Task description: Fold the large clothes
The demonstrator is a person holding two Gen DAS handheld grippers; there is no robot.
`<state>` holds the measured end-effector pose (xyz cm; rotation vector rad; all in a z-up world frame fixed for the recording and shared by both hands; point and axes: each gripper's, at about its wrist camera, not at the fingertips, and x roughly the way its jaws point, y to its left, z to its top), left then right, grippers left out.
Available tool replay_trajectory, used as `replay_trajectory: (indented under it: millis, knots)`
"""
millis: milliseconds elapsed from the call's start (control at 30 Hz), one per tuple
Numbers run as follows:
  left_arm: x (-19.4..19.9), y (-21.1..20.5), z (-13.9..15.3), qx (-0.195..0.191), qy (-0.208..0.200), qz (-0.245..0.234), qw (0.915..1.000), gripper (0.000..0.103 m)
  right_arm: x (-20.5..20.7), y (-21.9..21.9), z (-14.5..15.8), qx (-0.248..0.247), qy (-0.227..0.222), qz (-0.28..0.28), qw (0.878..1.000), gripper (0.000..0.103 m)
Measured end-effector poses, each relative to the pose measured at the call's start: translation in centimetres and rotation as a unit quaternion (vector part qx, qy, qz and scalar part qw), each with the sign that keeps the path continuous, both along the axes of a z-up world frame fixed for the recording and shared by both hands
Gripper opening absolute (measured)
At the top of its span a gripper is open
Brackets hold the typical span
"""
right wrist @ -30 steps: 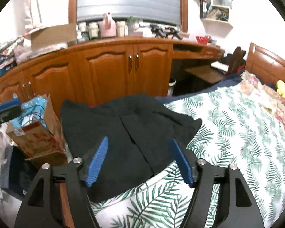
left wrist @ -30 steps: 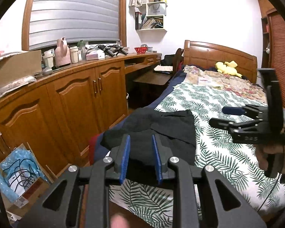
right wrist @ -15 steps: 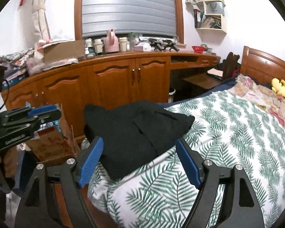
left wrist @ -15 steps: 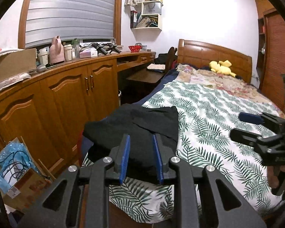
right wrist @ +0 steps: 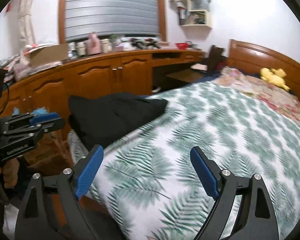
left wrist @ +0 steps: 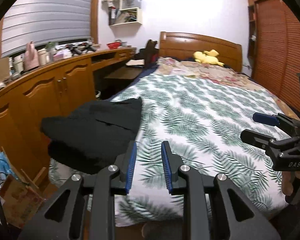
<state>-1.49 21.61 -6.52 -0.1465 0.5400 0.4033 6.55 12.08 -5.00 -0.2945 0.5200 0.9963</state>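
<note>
Right claw [right wrist: 147, 172] has opened wider, nothing inside.

The black folded garment [left wrist: 94, 132] is hanging over the corner of the bed [left wrist: 200, 124], so its underside and far edge are staying out of sight. The left gripper [left wrist: 149, 168] is covering a strip of leaf-print bedding. The right gripper [left wrist: 256, 128] is being cut off by the left wrist view's right edge. Motion blur is smearing the bedding and the small items on the wooden counter [right wrist: 110, 56].
</note>
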Motion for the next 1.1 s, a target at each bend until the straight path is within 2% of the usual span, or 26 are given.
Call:
replay_trajectory:
  millis: [100,333,567,867,1100]
  knots:
    - [1.2,-1.9,0.1,-0.004,0.001,-0.021,0.9998,0.024,0.5,-3.6,-0.2,0.000,0.008,-0.027,1.000,0.090]
    - [3.5,-7.3,0.9,-0.001,-0.004,-0.071,0.9975,0.025,0.8,-11.4,1.5,0.002,-0.008,-0.093,0.996,0.090]
    - [6.4,-11.8,0.8,0.004,-0.001,-0.116,0.9932,0.025,1.0,-17.5,2.4,0.031,-0.015,-0.140,0.990,0.090]
    - [8.1,-16.4,2.3,-0.007,-0.026,-0.176,0.9841,0.025,0.2,-23.9,2.0,0.051,-0.024,-0.236,0.970,0.090]
    - [5.5,-20.2,5.1,0.002,-0.055,-0.207,0.9768,0.025,-2.5,-28.2,3.6,0.062,-0.037,-0.290,0.954,0.090]
